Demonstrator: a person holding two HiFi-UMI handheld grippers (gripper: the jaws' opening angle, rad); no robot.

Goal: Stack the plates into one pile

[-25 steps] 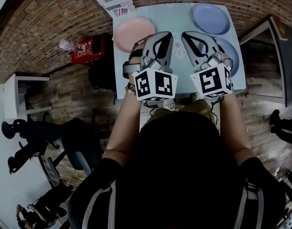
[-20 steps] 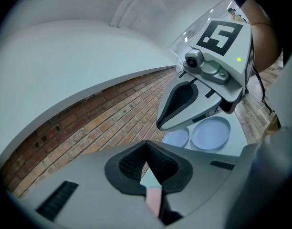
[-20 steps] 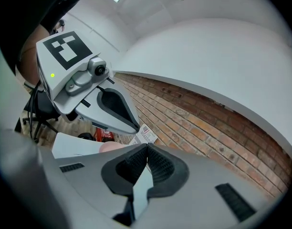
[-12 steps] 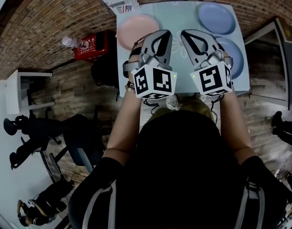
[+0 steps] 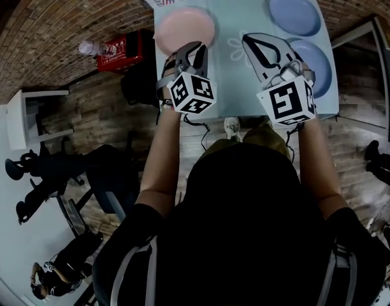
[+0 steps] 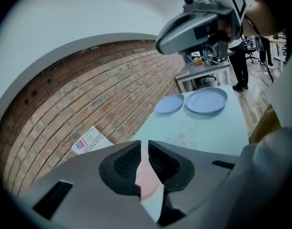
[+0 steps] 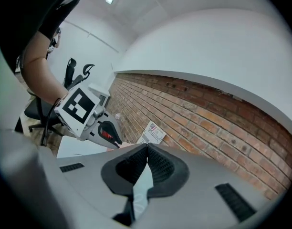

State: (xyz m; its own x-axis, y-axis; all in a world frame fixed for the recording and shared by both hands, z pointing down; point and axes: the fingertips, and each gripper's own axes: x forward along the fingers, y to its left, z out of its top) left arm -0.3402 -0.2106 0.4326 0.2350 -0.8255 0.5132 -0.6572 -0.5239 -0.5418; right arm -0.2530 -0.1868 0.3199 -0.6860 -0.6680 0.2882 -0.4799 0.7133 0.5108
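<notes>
Pale blue table stands against a brick wall. Over the table's near half, the left gripper has its jaws a slit apart, having just been opening, with nothing between them. The right gripper is pinched closed and empty. A pink plate lies at the table's far left. On the table's right lie a nearer blue plate and a farther blue plate, unstacked.

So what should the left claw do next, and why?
Probably open wider, then ease onto the near rim of the pink plate. The left claw has just been opening, yet its jaws stand only a slit apart, with the plate right ahead.
</notes>
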